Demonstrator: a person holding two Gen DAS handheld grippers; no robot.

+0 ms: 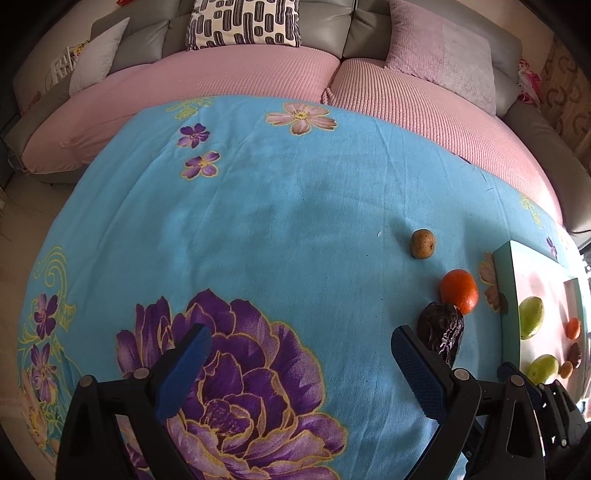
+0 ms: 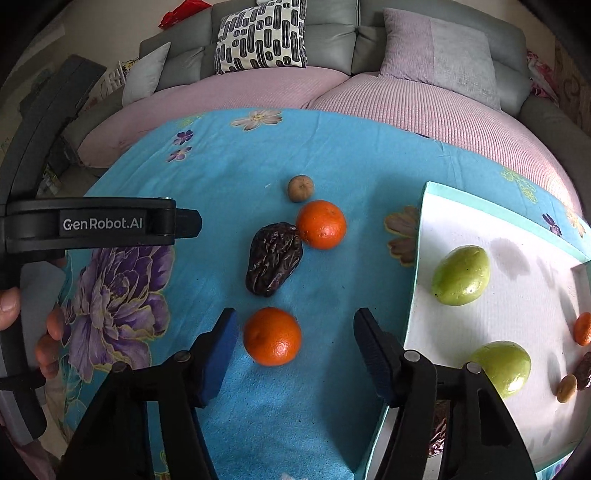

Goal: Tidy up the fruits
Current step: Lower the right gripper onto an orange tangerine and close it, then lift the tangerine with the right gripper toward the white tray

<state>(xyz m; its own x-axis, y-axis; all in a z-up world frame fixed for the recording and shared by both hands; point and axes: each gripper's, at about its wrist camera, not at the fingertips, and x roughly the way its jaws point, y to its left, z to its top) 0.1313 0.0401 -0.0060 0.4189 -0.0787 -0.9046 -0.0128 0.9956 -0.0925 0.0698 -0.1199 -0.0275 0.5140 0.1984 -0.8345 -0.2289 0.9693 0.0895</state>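
A sofa in grey leather with a pink ribbed cover is seen behind. The worktop is draped in a soft blue floral cloth, wide and bare on the left. A white tray with a teal rim is seen at the right edge, two smooth green fruits lying inside with smaller pieces, perhaps dates. The right gripper is held with jaws spread wide around a dimpled orange, not touching. The left gripper is held wide apart, empty. A wrinkled dark date is touched by a second orange; a small brown fruit lies beyond.
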